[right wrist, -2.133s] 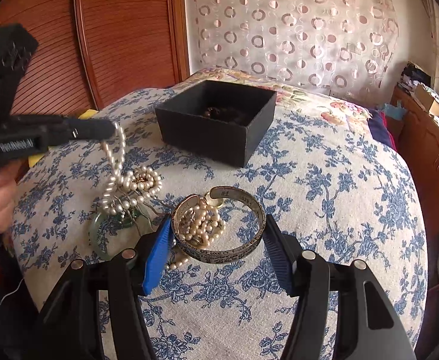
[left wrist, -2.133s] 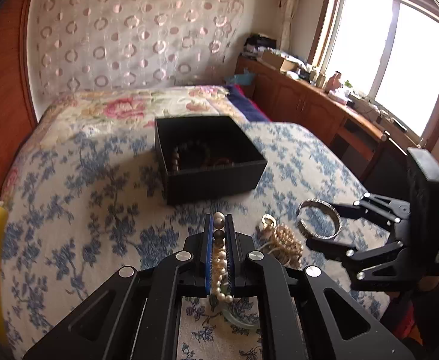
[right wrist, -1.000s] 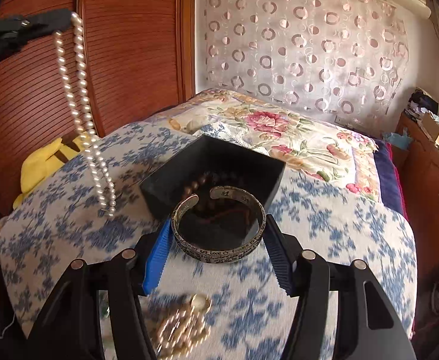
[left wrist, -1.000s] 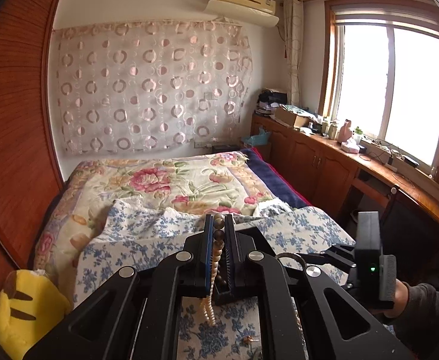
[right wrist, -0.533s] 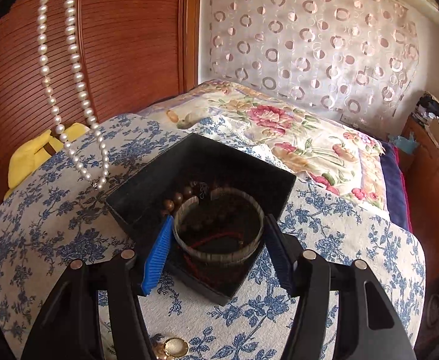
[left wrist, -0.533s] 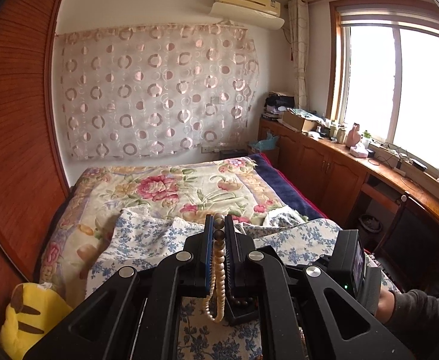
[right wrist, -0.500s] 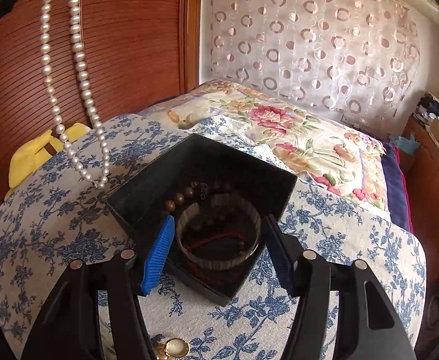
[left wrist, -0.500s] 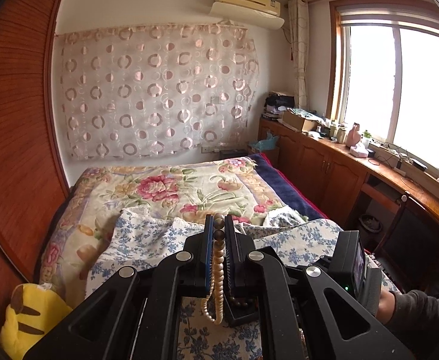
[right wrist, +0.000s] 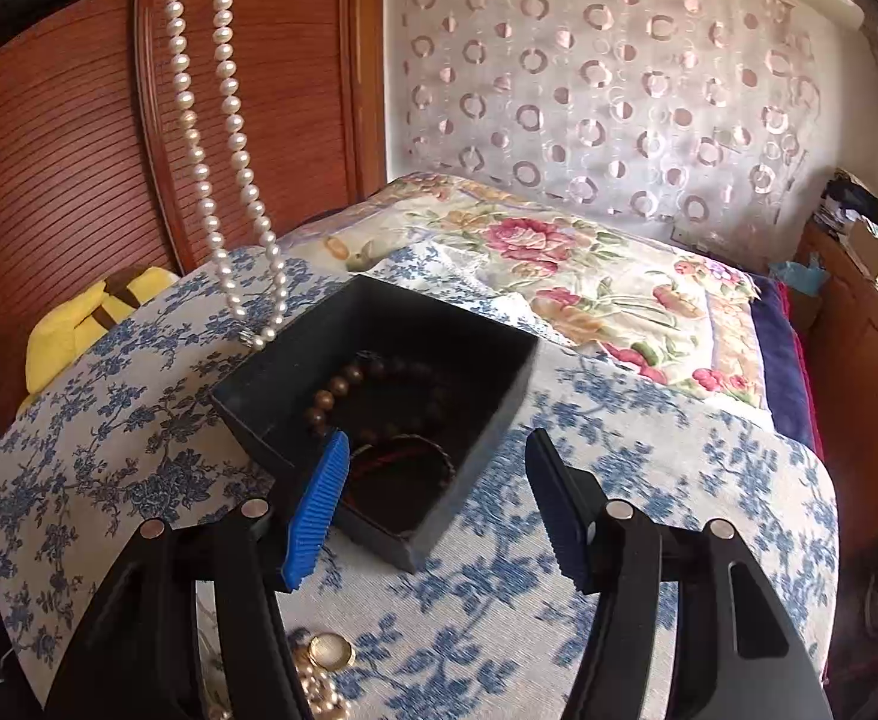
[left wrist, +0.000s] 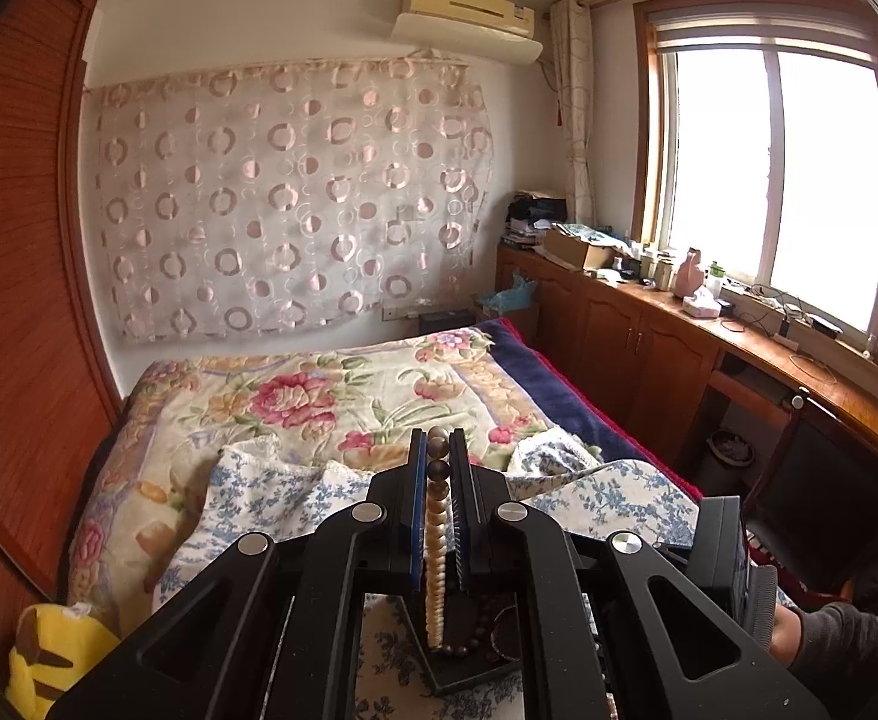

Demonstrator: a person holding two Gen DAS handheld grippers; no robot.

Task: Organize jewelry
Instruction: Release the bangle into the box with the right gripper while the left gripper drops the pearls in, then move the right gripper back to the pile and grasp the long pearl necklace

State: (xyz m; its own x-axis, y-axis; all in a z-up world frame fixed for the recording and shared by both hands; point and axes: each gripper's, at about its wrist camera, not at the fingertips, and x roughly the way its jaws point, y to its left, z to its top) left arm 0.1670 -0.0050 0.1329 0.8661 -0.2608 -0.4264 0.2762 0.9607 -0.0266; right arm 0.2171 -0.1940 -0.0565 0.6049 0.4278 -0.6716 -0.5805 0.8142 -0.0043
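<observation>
In the left wrist view my left gripper (left wrist: 437,471) is shut on a pearl necklace (left wrist: 436,576), whose strand hangs between the fingers above the black box (left wrist: 469,675). In the right wrist view the same pearl necklace (right wrist: 223,150) dangles from the top left, its lower end beside the left corner of the black box (right wrist: 487,420). My right gripper (right wrist: 436,504) stands open over the box's near side, with nothing between its blue pads (right wrist: 319,498). Inside the box lie a brown wooden-bead bracelet (right wrist: 331,396) and a dark ring shape (right wrist: 433,453) with red cord.
The box rests on a blue-flowered cloth (right wrist: 139,450) over a bed. Gold and pearl pieces (right wrist: 328,654) lie on the cloth near my right gripper's base. A yellow plush toy (right wrist: 79,318) sits by the wooden wardrobe (right wrist: 49,150) on the left. A hand (left wrist: 799,630) holds the right gripper.
The silver bangle that sat between my right fingers is gone from them, and the right gripper has drawn back. The hanging pearls have drifted towards the box.
</observation>
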